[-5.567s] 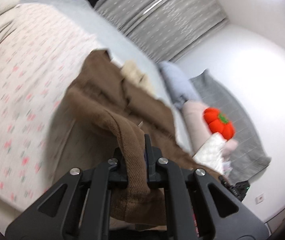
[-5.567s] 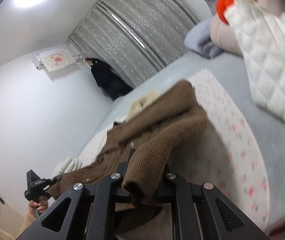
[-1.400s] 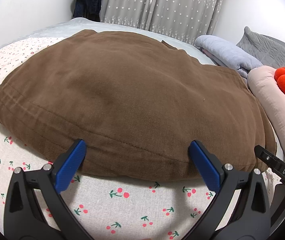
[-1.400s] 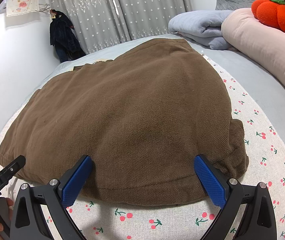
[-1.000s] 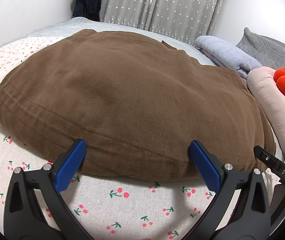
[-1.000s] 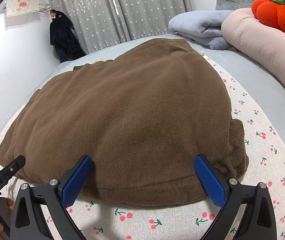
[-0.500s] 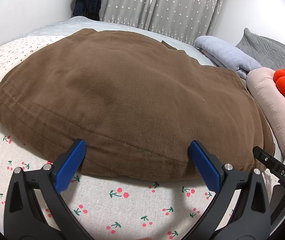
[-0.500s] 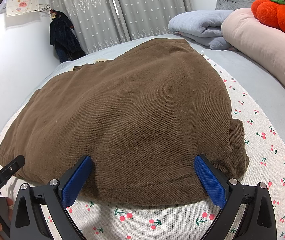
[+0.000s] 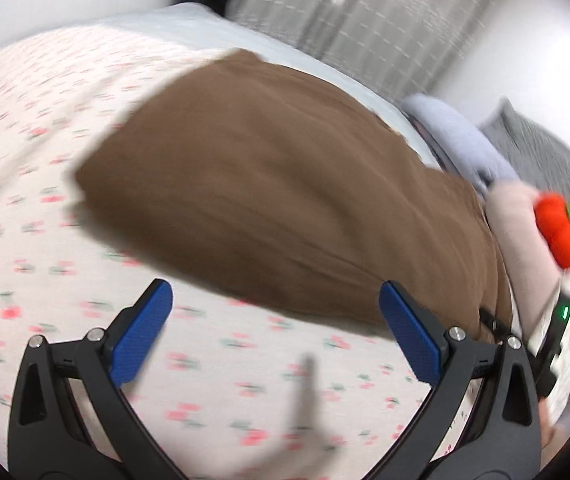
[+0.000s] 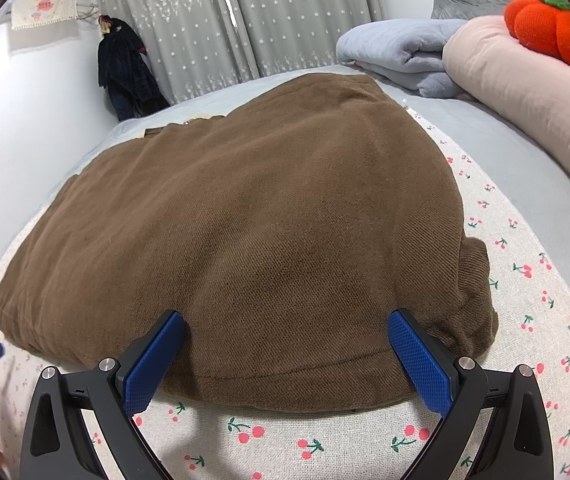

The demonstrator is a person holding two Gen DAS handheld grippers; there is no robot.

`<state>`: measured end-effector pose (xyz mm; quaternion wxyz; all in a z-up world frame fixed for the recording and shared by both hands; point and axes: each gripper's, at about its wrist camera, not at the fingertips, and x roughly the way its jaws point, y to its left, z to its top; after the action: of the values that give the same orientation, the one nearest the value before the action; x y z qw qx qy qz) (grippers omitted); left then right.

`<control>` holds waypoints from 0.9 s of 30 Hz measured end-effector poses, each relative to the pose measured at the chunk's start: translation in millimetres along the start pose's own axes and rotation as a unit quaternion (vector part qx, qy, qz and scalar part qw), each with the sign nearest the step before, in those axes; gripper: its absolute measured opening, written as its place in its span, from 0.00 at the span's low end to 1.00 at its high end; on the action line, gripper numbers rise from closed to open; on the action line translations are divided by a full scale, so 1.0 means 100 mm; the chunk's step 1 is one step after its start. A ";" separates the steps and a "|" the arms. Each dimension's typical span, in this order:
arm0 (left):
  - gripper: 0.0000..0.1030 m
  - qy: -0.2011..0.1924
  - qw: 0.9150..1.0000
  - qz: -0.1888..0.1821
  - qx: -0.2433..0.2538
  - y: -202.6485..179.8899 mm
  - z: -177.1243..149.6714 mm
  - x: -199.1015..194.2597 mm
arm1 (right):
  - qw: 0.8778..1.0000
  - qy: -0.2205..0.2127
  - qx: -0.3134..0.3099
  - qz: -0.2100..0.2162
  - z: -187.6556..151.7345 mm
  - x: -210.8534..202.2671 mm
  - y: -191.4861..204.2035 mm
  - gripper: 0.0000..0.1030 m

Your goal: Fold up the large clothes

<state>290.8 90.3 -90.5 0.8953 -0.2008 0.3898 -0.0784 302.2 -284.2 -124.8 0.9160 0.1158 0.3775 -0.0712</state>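
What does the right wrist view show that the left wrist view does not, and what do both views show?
Only the right wrist view shows the dark garment hanging in the corner sharply, the small cloth on the wall, and the right gripper open at the near edge of the brown garment.

Only the left wrist view shows the left gripper open over the cherry-print sheet, apart from the garment; this view is blurred.

Both show the brown garment folded on the sheet, the grey curtains, the folded grey blanket, the pink pillow and the orange plush.
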 end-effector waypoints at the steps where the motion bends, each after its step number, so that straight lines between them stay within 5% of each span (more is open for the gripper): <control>1: 1.00 -0.002 1.000 0.004 -0.023 0.14 0.03 -0.03 | 1.000 0.000 -0.006 -0.008 -0.01 0.01 0.02 1.00; 6: 0.98 0.018 0.986 -0.036 -0.163 0.71 0.08 0.07 | 1.000 0.003 -0.003 -0.018 0.04 0.02 0.05 1.00; 10: 0.93 0.015 0.976 -0.090 -0.200 0.69 0.24 0.34 | 0.999 -0.017 0.027 -0.011 0.10 -0.18 0.06 1.00; 13: 0.88 0.014 0.969 -0.087 -0.229 0.64 0.39 0.60 | 0.999 -0.014 0.038 -0.002 0.19 -0.28 0.13 1.00; 14: 0.82 0.010 0.966 -0.085 -0.244 0.65 0.42 0.65 | 0.999 -0.013 0.041 0.006 0.22 -0.31 0.15 1.00; 16: 0.48 -0.001 0.953 -0.081 -0.293 0.73 0.48 0.71 | 0.999 -0.010 0.042 0.007 0.26 -0.34 0.19 1.00; 18: 0.34 -0.005 0.943 -0.094 -0.319 0.74 0.51 0.74 | 0.999 -0.008 0.031 0.003 0.30 -0.36 0.23 1.00; 22: 0.28 -0.074 0.975 -0.074 -0.198 0.11 0.71 0.38 | 1.000 -0.014 0.022 -0.004 0.36 -0.45 0.24 1.00; 27: 0.26 -0.122 0.986 -0.097 -0.062 -0.90 0.92 0.07 | 1.000 -0.018 0.019 0.008 0.45 -0.54 0.15 1.00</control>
<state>363.9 33.9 -0.7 0.9101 -0.3011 0.2602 -0.1155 297.8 -279.9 -52.8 0.9207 0.1352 0.3586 -0.0729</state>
